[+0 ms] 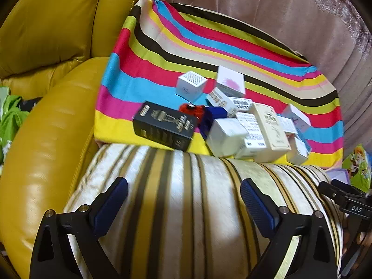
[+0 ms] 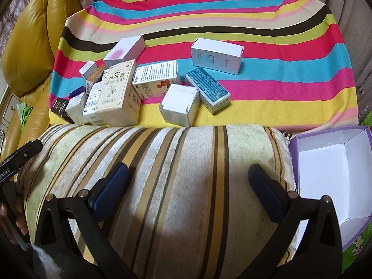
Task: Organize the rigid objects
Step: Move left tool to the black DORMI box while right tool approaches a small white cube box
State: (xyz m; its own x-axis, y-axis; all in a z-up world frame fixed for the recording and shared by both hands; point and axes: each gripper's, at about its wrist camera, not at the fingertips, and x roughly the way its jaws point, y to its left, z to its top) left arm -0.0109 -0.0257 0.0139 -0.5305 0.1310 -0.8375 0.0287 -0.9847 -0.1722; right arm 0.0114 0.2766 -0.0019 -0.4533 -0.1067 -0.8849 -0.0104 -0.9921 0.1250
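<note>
Right wrist view: small cardboard boxes [image 2: 176, 102] lie heaped on the striped cloth [image 2: 279, 88], beyond the cushion [image 2: 162, 162]. They look light, stiff and crushable; grip across flat sides. Right tool [image 2: 188, 187] and left tool [image 1: 183, 201] gape wide, empty.

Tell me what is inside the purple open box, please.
The purple box shows only its bare white floor and walls; nothing lies in the part seen. The near right corner is cut off by the picture's edge, so that part stays unknown.
</note>
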